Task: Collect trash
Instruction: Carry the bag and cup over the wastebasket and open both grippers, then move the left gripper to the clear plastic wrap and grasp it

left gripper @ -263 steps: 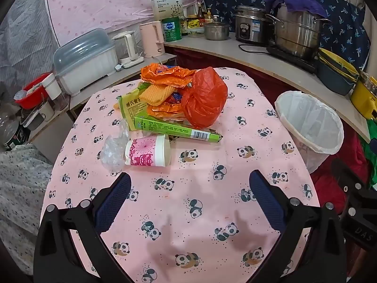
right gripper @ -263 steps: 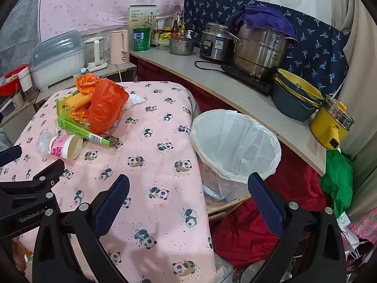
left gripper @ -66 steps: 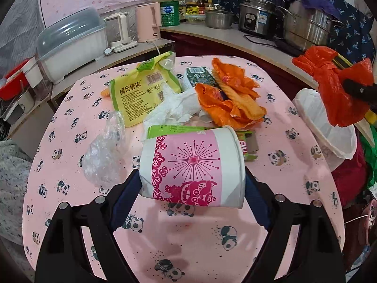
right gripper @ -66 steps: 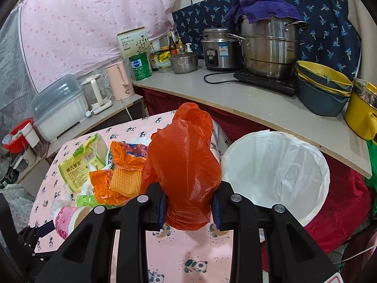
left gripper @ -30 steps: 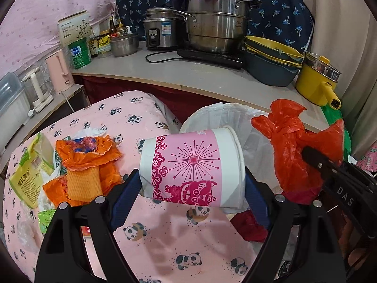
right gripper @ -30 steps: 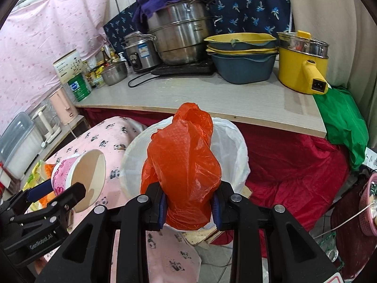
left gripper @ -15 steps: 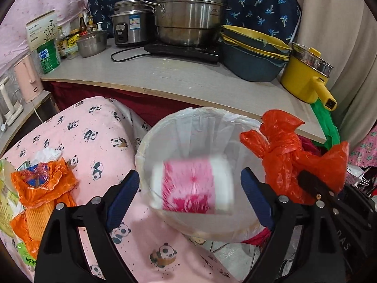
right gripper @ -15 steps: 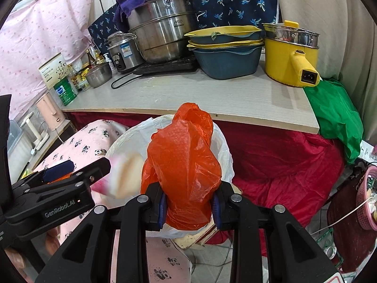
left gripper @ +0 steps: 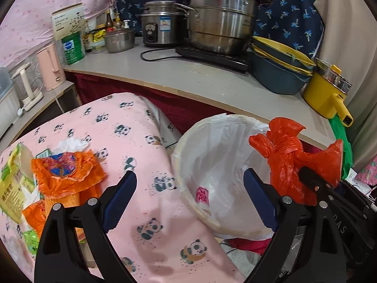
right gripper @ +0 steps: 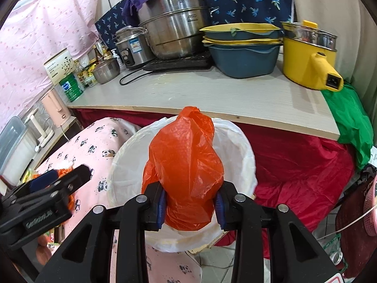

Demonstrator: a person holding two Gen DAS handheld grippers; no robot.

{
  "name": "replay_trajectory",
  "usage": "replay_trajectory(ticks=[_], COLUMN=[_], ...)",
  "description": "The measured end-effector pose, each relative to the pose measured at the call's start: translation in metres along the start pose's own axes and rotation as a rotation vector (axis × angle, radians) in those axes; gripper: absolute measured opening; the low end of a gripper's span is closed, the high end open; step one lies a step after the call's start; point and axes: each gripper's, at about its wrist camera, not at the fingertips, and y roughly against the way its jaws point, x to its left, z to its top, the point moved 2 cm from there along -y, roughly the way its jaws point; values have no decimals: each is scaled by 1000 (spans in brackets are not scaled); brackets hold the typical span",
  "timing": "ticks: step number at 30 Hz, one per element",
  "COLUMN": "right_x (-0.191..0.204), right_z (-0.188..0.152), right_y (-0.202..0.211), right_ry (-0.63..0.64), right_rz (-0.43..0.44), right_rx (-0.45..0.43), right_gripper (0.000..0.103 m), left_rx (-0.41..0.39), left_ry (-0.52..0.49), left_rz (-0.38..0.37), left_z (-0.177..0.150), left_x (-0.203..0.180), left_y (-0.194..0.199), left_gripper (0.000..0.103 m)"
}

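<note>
My left gripper (left gripper: 188, 176) hangs over the edge of the panda-cloth table (left gripper: 132, 127) and the white-lined bin (left gripper: 223, 146). Its jaws are opening with nothing between them. The pink paper cup (left gripper: 202, 194) lies inside the bin. My right gripper (right gripper: 190, 198) holds the orange plastic bag (right gripper: 186, 165) upright above the bin (right gripper: 247, 151). Its jaws are opening, but the pads still touch the bag. The bag (left gripper: 294, 162) also shows at the right of the left wrist view. Orange wrappers (left gripper: 63, 172) and a yellow-green packet (left gripper: 11, 188) lie on the table.
Behind the bin a counter (right gripper: 212, 96) carries steel pots (right gripper: 174, 30), stacked blue and yellow basins (right gripper: 242, 54) and a yellow electric pot (right gripper: 308, 61). Red cloth (right gripper: 306, 162) hangs below it, and a green bag (right gripper: 351, 122) sits at the right. A pink kettle (left gripper: 51, 68) stands at the left.
The pink cup left my left gripper and fell into the bin, and the left jaws spread wider. The right jaws widened a little around the orange bag. Both grippers moved closer over the bin.
</note>
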Motion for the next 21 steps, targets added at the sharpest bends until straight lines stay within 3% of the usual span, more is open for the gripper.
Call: replay_trajectory(ticks=[5,13,21], right_x=[14,42,84], right_z=[3,7,1], right_y=[3,25,44], right_ry=[19,63,120], right_rz=[1,35,92], right_rx=[-28,-67,-76], right_gripper=[53,54,54], left_rx=[-17,-53,-75], left_ry=[18,53,143], left_rz=[35,80,151], left_z=[-6,-14,-31], left_x=[15,41,90], left_y=[12,39,73], left_gripper=[91,92,92])
